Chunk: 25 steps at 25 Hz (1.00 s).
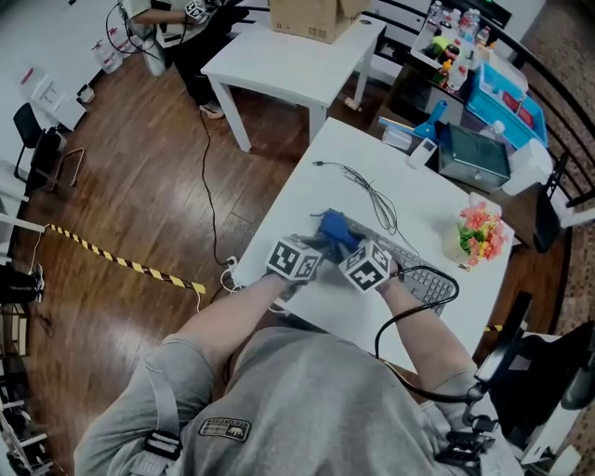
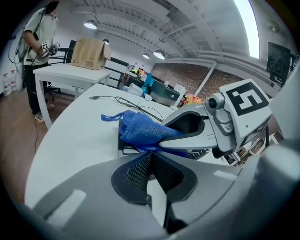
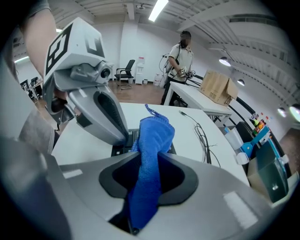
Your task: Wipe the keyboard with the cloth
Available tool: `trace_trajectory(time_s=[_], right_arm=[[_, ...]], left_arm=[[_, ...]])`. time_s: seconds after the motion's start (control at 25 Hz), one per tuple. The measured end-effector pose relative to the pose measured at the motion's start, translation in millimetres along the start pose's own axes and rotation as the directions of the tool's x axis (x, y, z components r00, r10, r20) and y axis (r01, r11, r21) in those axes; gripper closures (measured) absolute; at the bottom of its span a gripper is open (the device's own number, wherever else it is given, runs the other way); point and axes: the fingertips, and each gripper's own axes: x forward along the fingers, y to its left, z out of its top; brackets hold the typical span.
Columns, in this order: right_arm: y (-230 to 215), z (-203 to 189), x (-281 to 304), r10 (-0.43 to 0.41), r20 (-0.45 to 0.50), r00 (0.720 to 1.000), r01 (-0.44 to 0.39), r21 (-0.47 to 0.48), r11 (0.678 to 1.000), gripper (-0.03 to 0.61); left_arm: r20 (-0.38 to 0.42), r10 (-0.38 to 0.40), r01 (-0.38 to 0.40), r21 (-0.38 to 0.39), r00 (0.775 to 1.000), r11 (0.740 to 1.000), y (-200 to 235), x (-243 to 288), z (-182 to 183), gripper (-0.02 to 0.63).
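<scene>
A blue cloth [image 1: 333, 226] is bunched over the left end of a dark keyboard [image 1: 429, 281] on the white table [image 1: 297, 191]. My right gripper [image 1: 342, 242] is shut on the cloth [image 3: 152, 136], which runs up between its jaws and flops over ahead of them [image 3: 149, 161]. My left gripper [image 1: 312, 245] hovers just left of the cloth, its jaws shut with nothing between them [image 2: 150, 157]. In the left gripper view the right gripper [image 2: 164, 136] pins the cloth [image 2: 138, 129] down on the keyboard [image 2: 127, 148]. Most of the keyboard's left part is hidden.
A thin black cable [image 1: 372, 195] lies across the table beyond the keyboard. Flowers [image 1: 479, 232] and a dark case [image 1: 474, 156] stand at the far right. A second white table with a cardboard box [image 1: 307, 17] stands beyond, and a person [image 3: 180, 54] stands by it.
</scene>
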Motion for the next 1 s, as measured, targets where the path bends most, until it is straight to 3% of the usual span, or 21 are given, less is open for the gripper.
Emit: trace_trajectory(time_s=[0.24, 0.48, 1.0], right_arm=[[-34, 20, 16, -0.033, -0.015, 0.999, 0.033, 0.035, 0.999, 0.468], [-33, 29, 20, -0.044, -0.022, 0.999, 0.045, 0.048, 0.998, 0.468], [54, 21, 11, 0.058, -0.006, 0.998, -0.058, -0.045, 0.997, 0.469]], left_arm=[[0.020, 0.011, -0.010, -0.017, 1.000, 1.000, 27, -7, 16, 0.620], [0.015, 0.004, -0.003, -0.018, 1.000, 1.000, 42, -15, 17, 0.620], [-0.015, 0.017, -0.018, -0.025, 1.000, 1.000, 27, -29, -25, 0.620]])
